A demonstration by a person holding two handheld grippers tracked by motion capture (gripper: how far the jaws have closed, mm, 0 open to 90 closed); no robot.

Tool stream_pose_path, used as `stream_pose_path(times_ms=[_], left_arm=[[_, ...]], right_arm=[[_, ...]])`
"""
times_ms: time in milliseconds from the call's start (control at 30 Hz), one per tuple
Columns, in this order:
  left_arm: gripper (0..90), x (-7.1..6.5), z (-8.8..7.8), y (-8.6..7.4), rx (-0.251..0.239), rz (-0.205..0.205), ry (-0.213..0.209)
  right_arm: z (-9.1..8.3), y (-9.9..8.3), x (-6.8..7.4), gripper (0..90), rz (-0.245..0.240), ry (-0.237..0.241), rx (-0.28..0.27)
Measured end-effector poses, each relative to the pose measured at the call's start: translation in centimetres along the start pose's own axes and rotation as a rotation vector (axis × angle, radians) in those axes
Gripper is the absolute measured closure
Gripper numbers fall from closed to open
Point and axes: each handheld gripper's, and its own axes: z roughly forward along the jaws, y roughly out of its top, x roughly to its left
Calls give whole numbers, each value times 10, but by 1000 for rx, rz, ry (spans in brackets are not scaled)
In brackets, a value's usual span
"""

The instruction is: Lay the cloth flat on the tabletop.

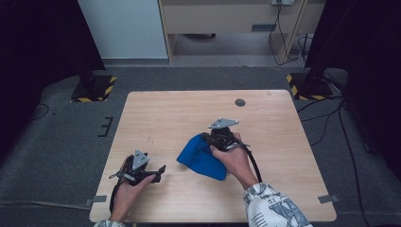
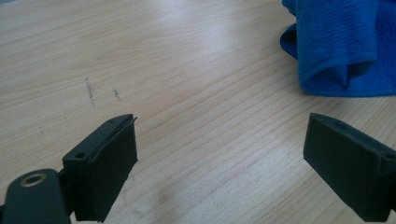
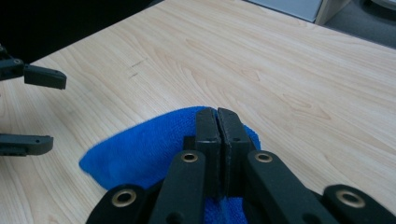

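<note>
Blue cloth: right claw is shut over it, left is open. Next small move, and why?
Probably bring the left claw in to the blue cloth's near folded edge and close. It stands open, short of the cloth, while the right claw is shut over it, possibly pinching a fold.

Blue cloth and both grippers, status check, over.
Right gripper shut on the blue cloth mid-table. Left gripper open, empty, short of the cloth. Bare table between them, nothing blocking.
</note>
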Motion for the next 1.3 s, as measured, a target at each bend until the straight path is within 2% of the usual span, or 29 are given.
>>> stream_pose_path(times_ms=[467,600,867,1100,1167,1300], left_arm=[[102,3,-3,2,-30,-16,14],[104,2,-3,2,-36,-18,16],[107,3,-3,3,-36,-20,17],[108,3,-4,3,-39,-23,16],[109,3,-4,3,-40,-23,15],[109,3,-3,3,-42,-22,14]], right_arm=[[-28,20,-17,885,15,-24,-60],[-33,16,-27,884,28,-48,-56],[-20,-9,-55,881,57,-97,10],[-6,-16,-66,876,76,-112,33],[-4,-17,-67,851,78,-115,36],[-3,-18,-68,725,85,-125,31]])
